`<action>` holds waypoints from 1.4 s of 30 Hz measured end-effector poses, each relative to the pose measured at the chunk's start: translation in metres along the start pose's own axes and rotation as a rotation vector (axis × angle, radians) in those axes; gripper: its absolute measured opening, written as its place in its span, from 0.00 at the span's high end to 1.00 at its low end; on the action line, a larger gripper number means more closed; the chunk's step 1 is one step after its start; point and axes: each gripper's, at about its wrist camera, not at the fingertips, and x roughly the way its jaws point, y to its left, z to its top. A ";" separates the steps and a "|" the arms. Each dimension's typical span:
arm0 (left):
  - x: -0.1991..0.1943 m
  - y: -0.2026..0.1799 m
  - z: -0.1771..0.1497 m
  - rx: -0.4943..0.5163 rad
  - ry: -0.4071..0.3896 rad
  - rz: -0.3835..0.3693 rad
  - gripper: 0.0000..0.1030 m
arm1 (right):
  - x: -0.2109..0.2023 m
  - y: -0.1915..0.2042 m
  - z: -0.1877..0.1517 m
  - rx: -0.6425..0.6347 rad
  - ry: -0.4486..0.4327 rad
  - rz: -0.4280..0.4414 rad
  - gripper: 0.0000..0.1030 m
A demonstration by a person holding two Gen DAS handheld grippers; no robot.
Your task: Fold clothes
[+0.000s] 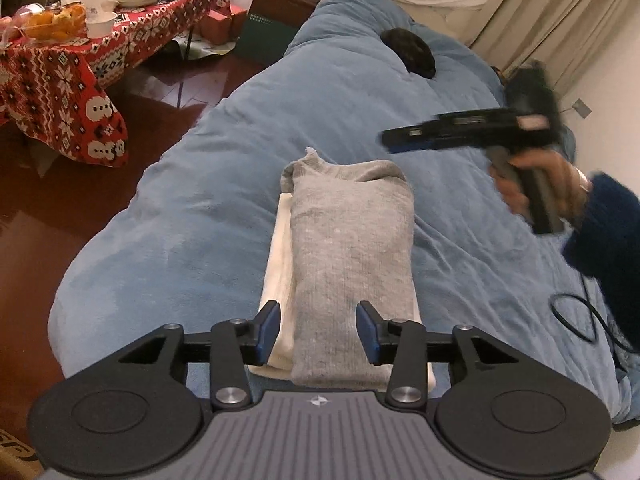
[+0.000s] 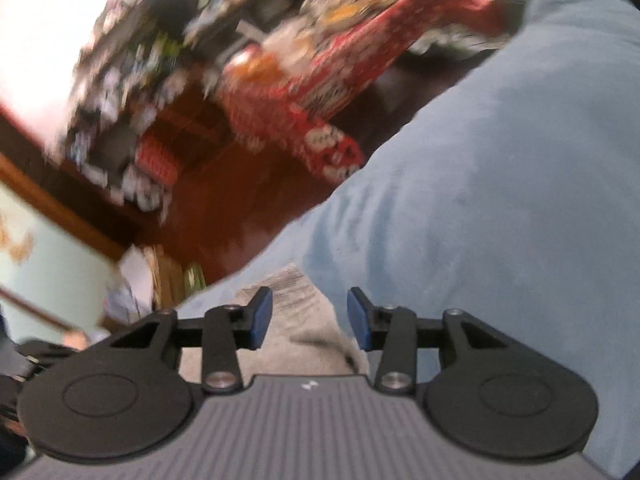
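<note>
Hidden or cut off: near end of the folded grey sweater (image 1: 352,276) covered by the left gripper's body; only a strip of the cream garment (image 1: 280,280) beneath it showing along its left edge.
Blur: right wrist view smeared throughout; room beyond the bed unreadable apart from the red patterned tablecloth (image 2: 320,92) and dark wood floor (image 2: 224,200).
Also blurred: right gripper seen from the left wrist view, streaked above the bed's right side, gripped by a hand (image 1: 548,184) in a dark blue sleeve (image 1: 612,232).
Dark object (image 1: 408,50): far up the bed, too indistinct to name.
Sweater: folded into a long rectangle, lying on the blue blanket (image 1: 180,220), stacked on the cream garment.
Left gripper (image 1: 319,332): blue pads spread partway, hovering over the sweater's near end, pinching nothing.
Right gripper (image 2: 309,318): pads parted about as far, empty; grey knit visible below the gap, contact with it not discernible.
Table: red cloth (image 1: 60,80) at upper left, crowded with dishes.
</note>
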 end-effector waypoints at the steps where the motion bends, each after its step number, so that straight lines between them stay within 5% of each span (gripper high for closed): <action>1: -0.004 -0.002 -0.002 0.007 -0.005 0.010 0.60 | 0.009 0.001 0.007 -0.032 0.023 -0.004 0.56; 12: -0.009 0.001 -0.010 0.010 0.002 0.018 0.60 | 0.077 -0.007 0.023 -0.093 0.167 0.110 0.57; 14: -0.011 0.004 -0.010 0.002 -0.002 0.023 0.60 | 0.086 -0.007 0.023 -0.096 0.182 0.140 0.90; 15: -0.012 0.005 -0.010 -0.002 -0.004 0.025 0.60 | 0.088 -0.004 0.022 -0.106 0.175 0.153 0.93; 27: -0.019 0.010 -0.008 -0.029 -0.027 0.049 0.60 | -0.010 0.076 0.004 -0.353 0.029 0.137 0.92; 34: -0.015 -0.001 -0.007 -0.009 -0.035 0.061 0.60 | -0.024 0.134 -0.042 -0.584 -0.064 0.018 0.75; 37: -0.016 -0.004 -0.003 0.002 -0.043 0.058 0.60 | -0.016 0.143 -0.056 -0.575 0.005 0.051 0.76; 42: -0.020 -0.002 -0.004 -0.002 -0.053 0.072 0.60 | -0.032 0.131 -0.060 -0.440 -0.050 0.040 0.76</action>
